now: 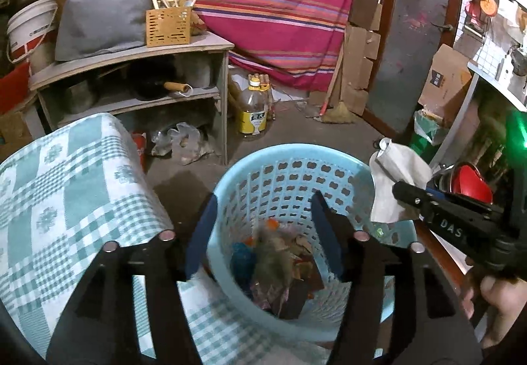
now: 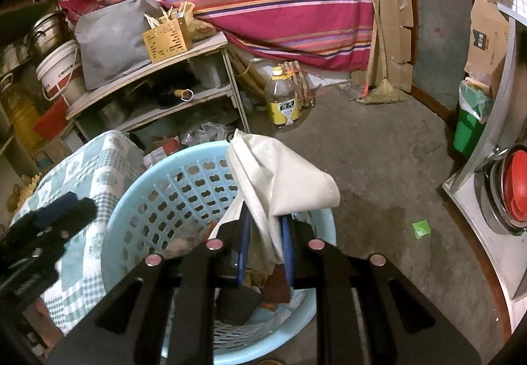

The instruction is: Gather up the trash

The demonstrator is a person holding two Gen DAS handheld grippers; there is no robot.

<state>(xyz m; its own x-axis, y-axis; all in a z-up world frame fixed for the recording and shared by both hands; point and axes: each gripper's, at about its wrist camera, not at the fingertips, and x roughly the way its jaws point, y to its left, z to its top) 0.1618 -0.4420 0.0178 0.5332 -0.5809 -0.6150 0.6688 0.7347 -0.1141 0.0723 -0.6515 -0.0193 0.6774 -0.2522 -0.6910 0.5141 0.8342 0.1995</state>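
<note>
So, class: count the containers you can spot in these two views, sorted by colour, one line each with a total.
Light blue perforated plastic basket: 1
White plastic bucket with red band: 1
Green bin with a plastic liner: 1
Yellow-labelled clear plastic oil bottle: 1
Tan slotted utensil box: 1
Total: 5

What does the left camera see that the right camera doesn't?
Only the left wrist view shows the person's hand behind the right gripper and looks down on the trash in the basket. Only the right wrist view shows the small green scrap on the floor and the green bin. Both show the blue basket, the white cloth pinched by the right gripper, the checkered cloth and the oil bottle.
</note>
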